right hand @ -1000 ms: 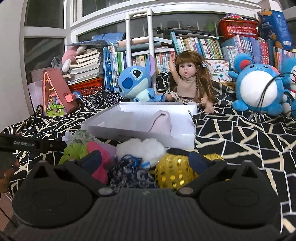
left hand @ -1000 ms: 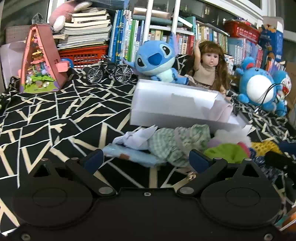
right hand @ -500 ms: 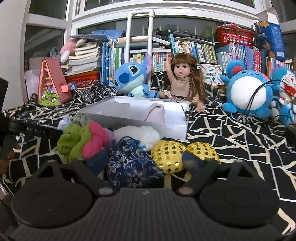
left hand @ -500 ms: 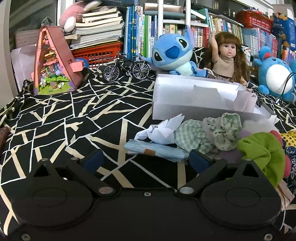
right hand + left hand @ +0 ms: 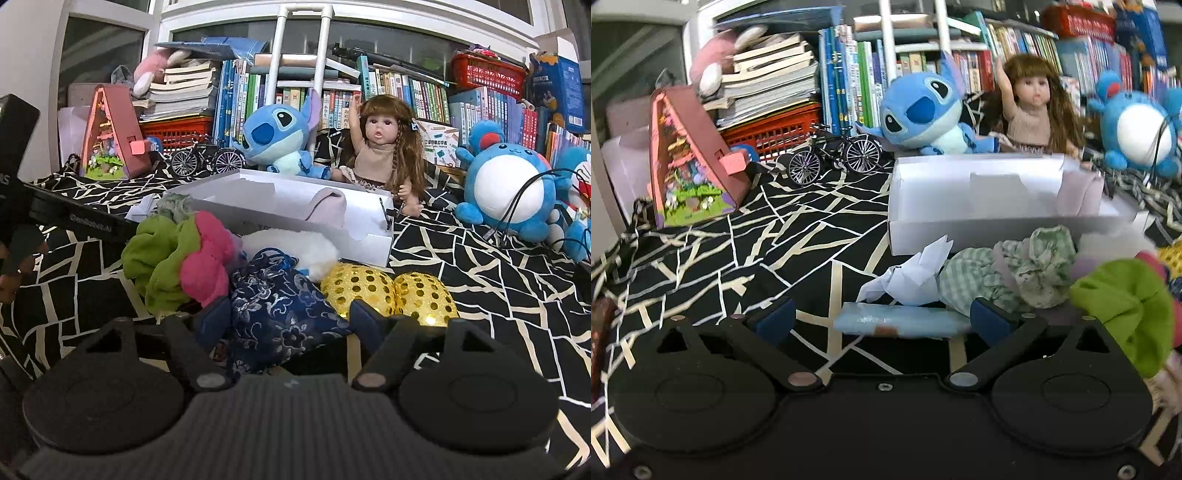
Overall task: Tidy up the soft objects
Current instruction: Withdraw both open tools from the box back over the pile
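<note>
A heap of soft things lies in front of a white box on the black patterned cloth. My right gripper is closing, with a navy floral pouch filling the gap between its fingers; no firm squeeze shows. Around the pouch lie a green scrunchie, a pink one, a white fluffy piece and two gold sequin pads. My left gripper stands open low over a light blue tissue pack, near green checked cloth. A mauve pouch sits in the box.
Behind the box sit a blue plush, a doll and a round blue plush with cables. A model bicycle and a pink toy house stand at the back left before shelves of books.
The right jaws have narrowed around the navy pouch and the gripper has come closer to it. The left gripper has rolled level; the tissue pack now lies between its fingers.
</note>
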Demonstrator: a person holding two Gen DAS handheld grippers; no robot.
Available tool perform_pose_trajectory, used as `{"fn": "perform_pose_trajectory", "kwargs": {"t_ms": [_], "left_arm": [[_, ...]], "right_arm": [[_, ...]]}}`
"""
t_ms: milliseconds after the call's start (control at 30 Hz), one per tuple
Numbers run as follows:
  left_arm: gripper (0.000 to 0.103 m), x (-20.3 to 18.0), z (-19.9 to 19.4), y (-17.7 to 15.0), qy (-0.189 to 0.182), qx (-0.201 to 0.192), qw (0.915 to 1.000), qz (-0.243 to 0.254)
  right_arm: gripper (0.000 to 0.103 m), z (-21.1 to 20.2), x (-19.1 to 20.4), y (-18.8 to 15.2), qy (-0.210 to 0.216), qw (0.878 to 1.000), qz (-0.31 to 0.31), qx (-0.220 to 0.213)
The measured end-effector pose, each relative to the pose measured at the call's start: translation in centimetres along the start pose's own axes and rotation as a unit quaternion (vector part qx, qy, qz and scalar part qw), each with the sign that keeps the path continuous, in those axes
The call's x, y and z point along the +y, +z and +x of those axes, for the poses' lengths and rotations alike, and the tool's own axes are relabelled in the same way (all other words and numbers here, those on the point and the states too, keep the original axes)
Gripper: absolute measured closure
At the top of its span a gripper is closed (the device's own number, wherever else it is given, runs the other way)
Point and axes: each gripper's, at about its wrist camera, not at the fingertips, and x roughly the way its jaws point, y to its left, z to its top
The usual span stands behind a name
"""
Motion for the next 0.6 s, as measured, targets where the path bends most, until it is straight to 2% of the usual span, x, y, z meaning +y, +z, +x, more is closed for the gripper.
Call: {"fn": "perform_pose_trajectory", "kwargs": {"t_ms": [167,600], "left_arm": [[0.002,-0.8,0.9,-0.2,0.008,0.0,0.9997,0.025],[0.002,0.0,2.0,-0.9,-0.008,0.022,0.9997,0.0]], "right_arm": [[0.023,0.1,-0.2,-0.1,0.001,1.0,0.004,0.002],[0.021,0.8,0.3,0.2,-0.003,1.0,-0.008,0.001]]}}
